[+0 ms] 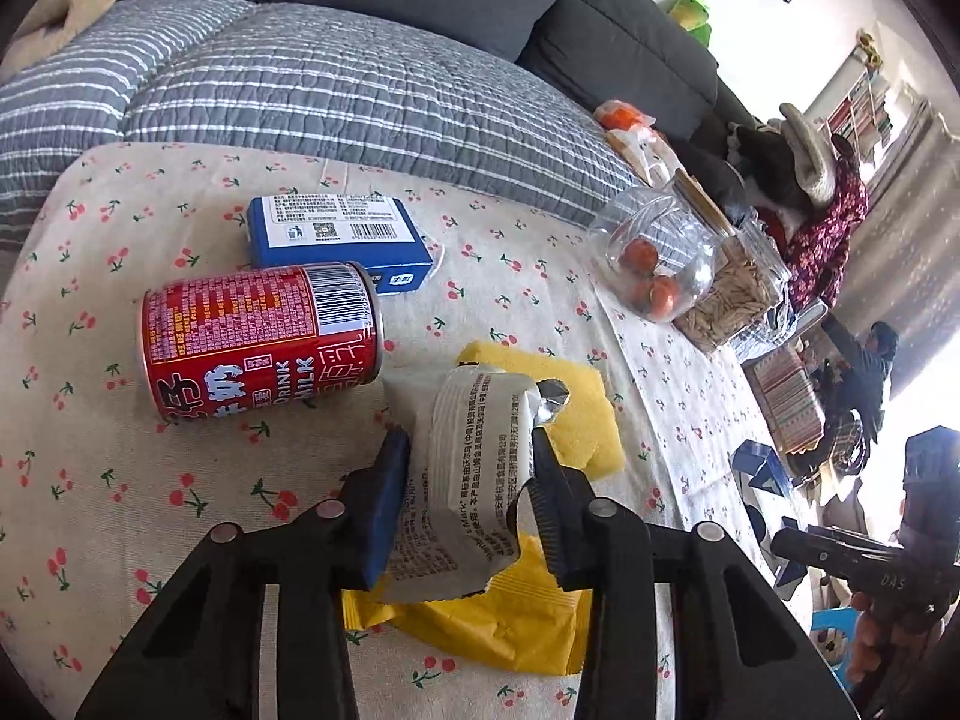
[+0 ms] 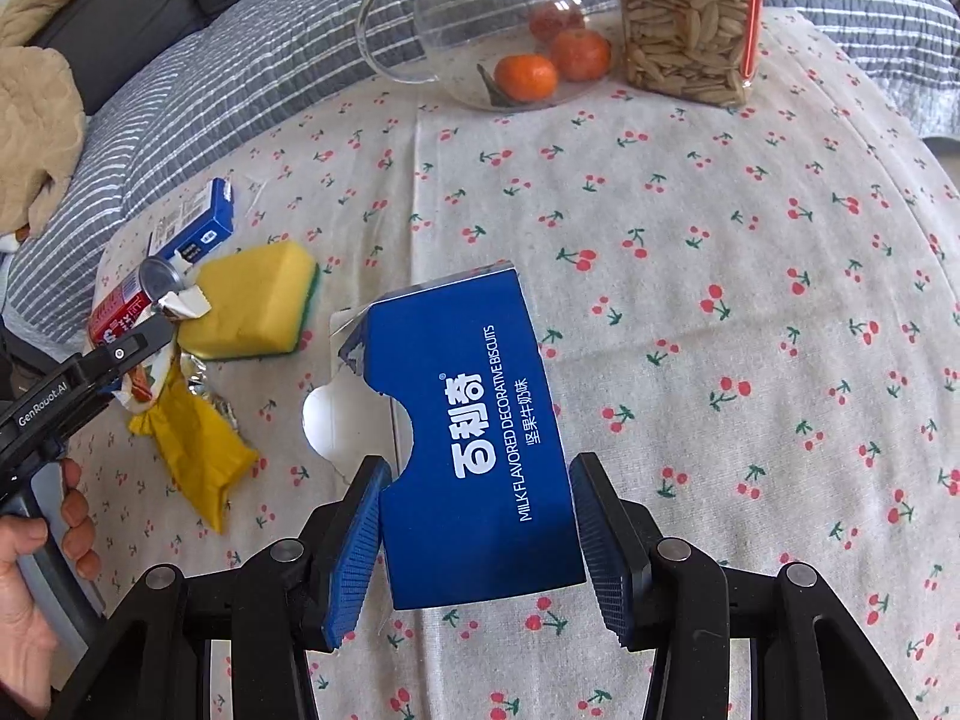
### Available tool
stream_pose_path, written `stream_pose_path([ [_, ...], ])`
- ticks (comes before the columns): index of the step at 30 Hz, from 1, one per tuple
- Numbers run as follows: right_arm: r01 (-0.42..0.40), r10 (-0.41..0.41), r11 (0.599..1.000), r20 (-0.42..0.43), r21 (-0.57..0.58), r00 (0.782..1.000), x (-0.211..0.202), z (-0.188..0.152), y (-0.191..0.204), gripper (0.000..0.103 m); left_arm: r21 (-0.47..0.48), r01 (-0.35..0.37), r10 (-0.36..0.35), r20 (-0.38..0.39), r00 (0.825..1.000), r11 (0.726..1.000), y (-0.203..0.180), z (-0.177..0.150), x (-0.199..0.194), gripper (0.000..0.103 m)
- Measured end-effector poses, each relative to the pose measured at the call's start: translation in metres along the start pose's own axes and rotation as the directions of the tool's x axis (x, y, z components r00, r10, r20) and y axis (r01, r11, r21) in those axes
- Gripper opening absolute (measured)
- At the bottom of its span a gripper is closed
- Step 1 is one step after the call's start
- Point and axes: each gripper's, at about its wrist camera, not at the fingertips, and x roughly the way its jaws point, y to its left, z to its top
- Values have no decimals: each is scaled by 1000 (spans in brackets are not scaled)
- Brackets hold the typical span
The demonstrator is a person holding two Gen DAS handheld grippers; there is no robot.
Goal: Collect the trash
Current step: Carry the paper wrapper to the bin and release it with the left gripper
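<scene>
My left gripper (image 1: 471, 480) is shut on a crumpled white snack wrapper (image 1: 474, 468) and holds it above a yellow wrapper (image 1: 510, 624) on the cherry-print tablecloth (image 1: 120, 480). A red milk can (image 1: 258, 342) lies on its side to the left, with a small blue box (image 1: 342, 240) behind it. My right gripper (image 2: 477, 516) is shut on a torn-open blue biscuit box (image 2: 474, 450). In the right wrist view the left gripper (image 2: 153, 324) is at the far left with the white wrapper (image 2: 183, 303).
A yellow sponge (image 2: 252, 300) lies beside the wrappers. A glass jug with oranges (image 2: 516, 30) and a jar of seeds (image 2: 690, 18) stand at the table's far side. A grey striped sofa cushion (image 1: 300, 78) lies beyond the table.
</scene>
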Motion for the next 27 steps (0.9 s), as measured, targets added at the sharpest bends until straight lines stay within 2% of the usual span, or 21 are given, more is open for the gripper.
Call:
stream_pose_path([
  [8,-15,15,1000,17,-12,1000,-7,-4,21,54,71,-57,56,17,998,996,-7,-10,-39,24],
  [17,-44,46,997,33,-63,998,-15,-17,63,54,144,-119,117,25,993,982,-7,-36,-99,23],
  [27,-71,72,992,1,-106,997,-9,-45,111,54,74,-186,186,14,983,980,46,-68,-166,23],
])
